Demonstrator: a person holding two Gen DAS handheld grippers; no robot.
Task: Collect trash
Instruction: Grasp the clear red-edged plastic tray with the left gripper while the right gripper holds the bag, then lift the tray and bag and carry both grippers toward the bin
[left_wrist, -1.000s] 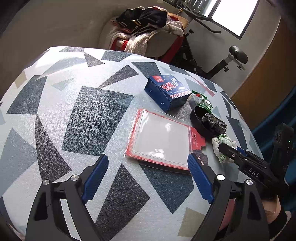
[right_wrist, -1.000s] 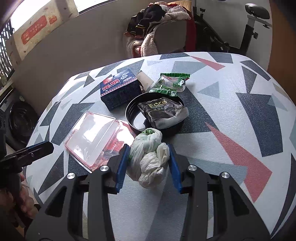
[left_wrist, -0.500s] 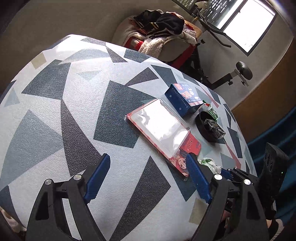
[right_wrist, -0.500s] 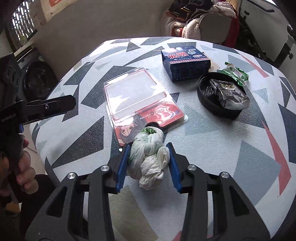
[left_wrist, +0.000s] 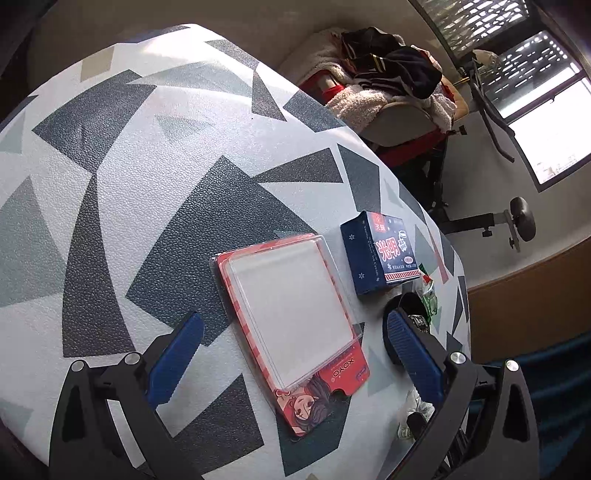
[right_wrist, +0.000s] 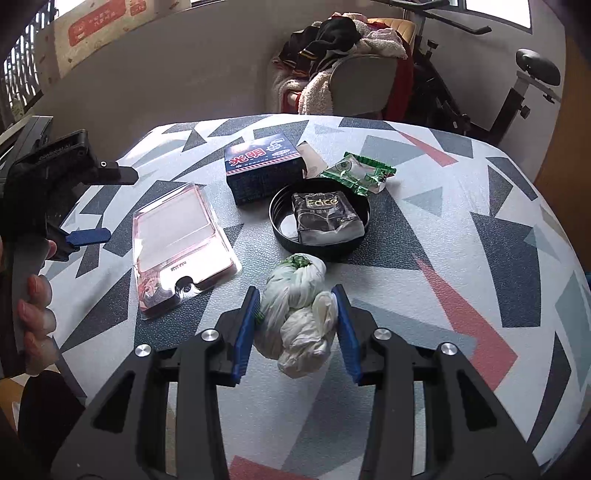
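Pinching a knotted white plastic bag (right_wrist: 299, 314) between its two blue pads, the right gripper (right_wrist: 297, 325) fills the lower middle of the right wrist view. The bag has a bit of green at its upper end and bulges out past the pads on both sides. It sits over the table (right_wrist: 480, 258), which is covered in a cloth of grey, dark and red triangles.

Just above the bag in that view stands a round black tray (right_wrist: 284, 232) holding a dark packet marked Face (right_wrist: 327, 218). A crumpled green and white wrapper (right_wrist: 360, 171) lies at the tray's upper right, and a dark blue box (right_wrist: 264, 166) with red lettering sits at its upper left. A flat clear plastic package (right_wrist: 177, 247) with a red card backing lies to the left of the bag, near the centre-left of the frame.

At the left edge of the right wrist view a hand (right_wrist: 35, 306) grips the handle of the left gripper (left_wrist: 291, 354). In the left wrist view its jaws are opening and stand spread wide, one blue pad on each side of the lower end of the flat package, with neither pad touching it. The blue box there sits right of centre, beyond the package.

A chair (right_wrist: 354, 77) piled with clothes stands behind the table, at the top of both views.
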